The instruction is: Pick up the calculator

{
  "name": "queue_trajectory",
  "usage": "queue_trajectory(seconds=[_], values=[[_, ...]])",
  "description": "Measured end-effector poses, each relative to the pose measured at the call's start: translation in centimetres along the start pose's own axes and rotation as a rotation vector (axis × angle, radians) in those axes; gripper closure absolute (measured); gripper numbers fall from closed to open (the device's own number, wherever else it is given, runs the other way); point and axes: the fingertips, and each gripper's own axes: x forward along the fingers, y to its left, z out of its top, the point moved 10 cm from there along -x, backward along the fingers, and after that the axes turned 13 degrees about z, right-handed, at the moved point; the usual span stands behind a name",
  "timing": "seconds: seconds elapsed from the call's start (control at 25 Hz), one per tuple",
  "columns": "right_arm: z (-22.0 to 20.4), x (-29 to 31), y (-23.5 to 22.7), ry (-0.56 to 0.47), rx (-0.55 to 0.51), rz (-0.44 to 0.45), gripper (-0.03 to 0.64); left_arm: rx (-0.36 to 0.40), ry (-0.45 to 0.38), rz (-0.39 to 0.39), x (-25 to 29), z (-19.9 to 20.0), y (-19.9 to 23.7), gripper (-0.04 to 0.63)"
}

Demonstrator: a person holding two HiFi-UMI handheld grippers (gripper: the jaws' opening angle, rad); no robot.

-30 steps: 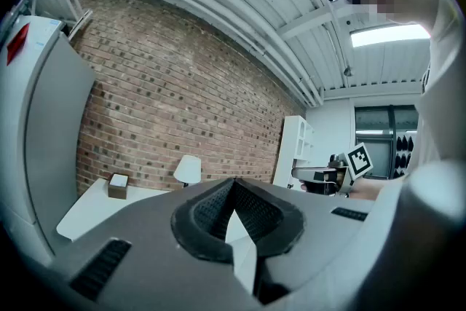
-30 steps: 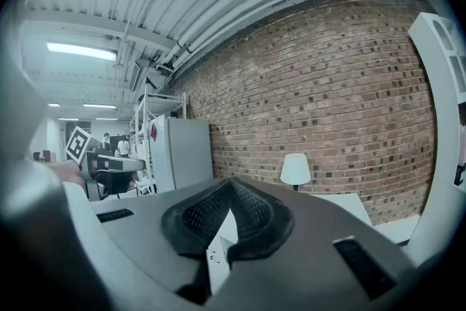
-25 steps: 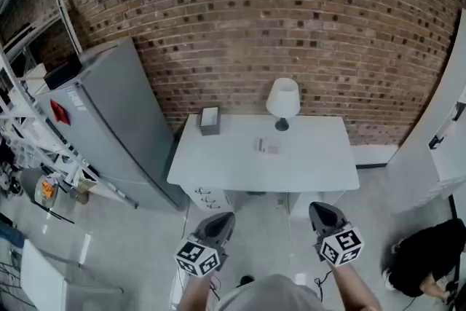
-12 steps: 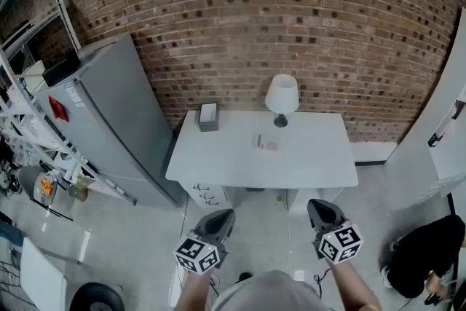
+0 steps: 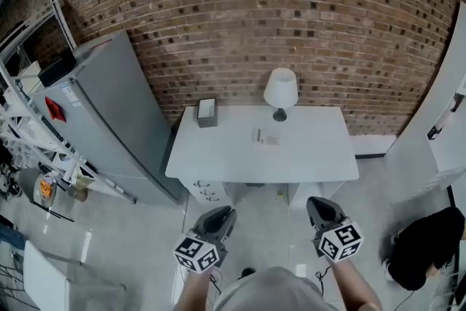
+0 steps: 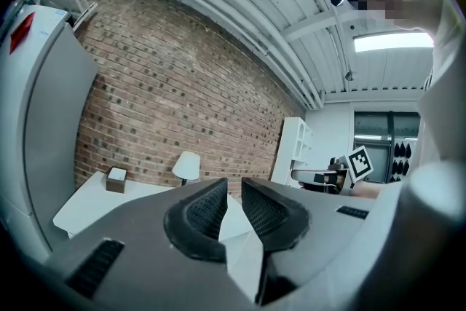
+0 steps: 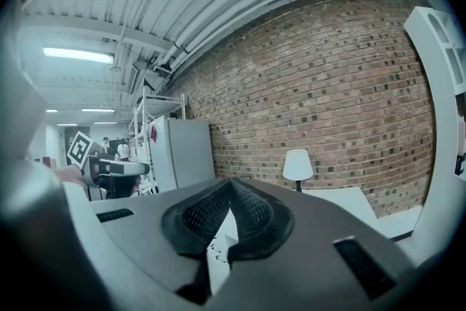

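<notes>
**A:** Where is the calculator?

**B:** It lies mid-table, lamp at its one o'clock, well ahead at my twelve. Left claw has just been opening, a narrow empty gap. Right claw is closed, empty. I'd step closer and open wider first.

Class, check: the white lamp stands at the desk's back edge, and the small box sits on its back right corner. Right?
No. The head view shows the small box on the desk's back left corner; the part about the lamp holds.
</notes>
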Motion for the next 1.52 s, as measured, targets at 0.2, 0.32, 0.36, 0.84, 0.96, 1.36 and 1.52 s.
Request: queue_trajectory(seconds=[0.2,0.32,0.36,0.84,0.96,1.36,1.52], values=[[-0.3,0.6,0.9,0.016,-0.002,-0.006,0.606,-0.005,0.004,0.002,-0.3,-0.4,1.1,0.488],[-0.5,0.9,1.4,0.031,-0.002,-0.021,0.606,-0.007,0.01,-0.007,-0.5,-0.6,1.7,0.465],[-0.5,1.0,1.6,0.037,0.0,-0.029,0.606,-0.007,0.011,-0.014,-0.7,-0.6,1.9,0.463],[-1.1,2.6,4.2,0.068,0.012,-0.095,0.606,-0.008,0.047,-0.062,-1.9,-1.1,4.5,0.431],[-1.5,3.0,4.7,0.067,0.015,-0.095,0.606,-0.007,0.057,-0.067,-2.3,-1.3,5.0,0.43],[-2.3,3.7,3.1,0.09,0.037,-0.117,0.606,-0.034,0.097,-0.057,-0.1,-2.0,6.1,0.431],[-2.5,5.0,0.7,0.092,0.05,-0.106,0.606,-0.034,0.107,-0.049,2.2,-2.0,6.4,0.428]])
